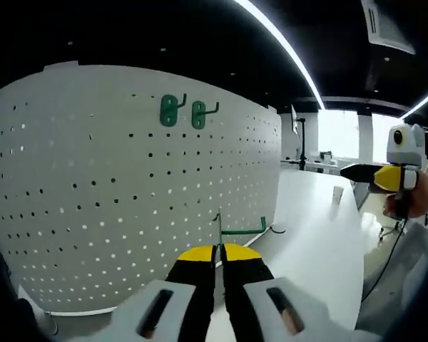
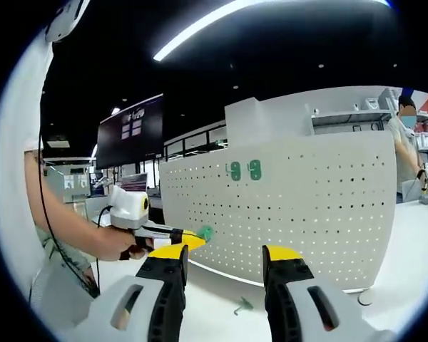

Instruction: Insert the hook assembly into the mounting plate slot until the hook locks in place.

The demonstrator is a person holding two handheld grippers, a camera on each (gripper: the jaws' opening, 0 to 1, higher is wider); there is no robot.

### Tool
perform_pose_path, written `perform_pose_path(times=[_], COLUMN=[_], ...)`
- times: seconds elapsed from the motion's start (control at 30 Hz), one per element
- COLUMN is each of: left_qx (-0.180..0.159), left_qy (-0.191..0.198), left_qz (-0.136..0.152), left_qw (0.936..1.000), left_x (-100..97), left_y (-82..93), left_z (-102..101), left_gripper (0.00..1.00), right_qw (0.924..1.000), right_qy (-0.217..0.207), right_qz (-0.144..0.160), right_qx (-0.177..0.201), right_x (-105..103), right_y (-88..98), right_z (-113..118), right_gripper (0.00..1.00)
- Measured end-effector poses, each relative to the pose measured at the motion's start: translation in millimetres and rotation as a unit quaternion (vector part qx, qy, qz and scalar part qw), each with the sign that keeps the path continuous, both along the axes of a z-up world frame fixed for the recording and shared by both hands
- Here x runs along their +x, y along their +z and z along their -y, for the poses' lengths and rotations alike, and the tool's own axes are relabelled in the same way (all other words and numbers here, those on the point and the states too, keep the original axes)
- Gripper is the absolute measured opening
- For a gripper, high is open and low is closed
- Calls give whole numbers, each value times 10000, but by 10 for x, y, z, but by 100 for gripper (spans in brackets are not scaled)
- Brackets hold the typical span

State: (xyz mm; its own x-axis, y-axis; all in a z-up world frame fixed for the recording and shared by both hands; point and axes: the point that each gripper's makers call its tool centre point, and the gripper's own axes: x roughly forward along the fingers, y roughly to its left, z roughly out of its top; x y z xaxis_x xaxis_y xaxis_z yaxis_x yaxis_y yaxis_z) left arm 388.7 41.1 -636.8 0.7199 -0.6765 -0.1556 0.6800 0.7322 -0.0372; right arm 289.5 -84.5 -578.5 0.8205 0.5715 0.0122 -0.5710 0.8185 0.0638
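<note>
White table (image 2: pixel 414 242) carries upright pegboard (image 2: pixel 307 206) and one loose green hook (image 2: pixel 242 307).

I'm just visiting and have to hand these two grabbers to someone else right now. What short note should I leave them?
Left gripper: fingers shut on a green hook, held in front of the white pegboard.
Right gripper: fingers open, holding nothing, facing the pegboard from farther back.
Two green hooks already hang near the top of the board.
One more green hook lies on the white table below the right gripper.
Left to do: push the held hook into a board slot until it locks.
</note>
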Motion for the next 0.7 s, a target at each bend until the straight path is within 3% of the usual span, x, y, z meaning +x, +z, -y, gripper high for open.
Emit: perform_pose_path(times=[0.47,0.7], left_qx=[-511,-682], left_qy=[106,71], left_qz=[627,835], left_qw=[9967,9941], left_x=[-171,-257], left_y=[459,605], left_z=[-30,-50], left_gripper=[2,3], right_qw=[9998,9996], right_qy=[87,116], right_qz=[191,241], right_qx=[49,79], right_x=[-68,-83], right_y=[180,221], right_z=[-90,-119], right_gripper=[40,40])
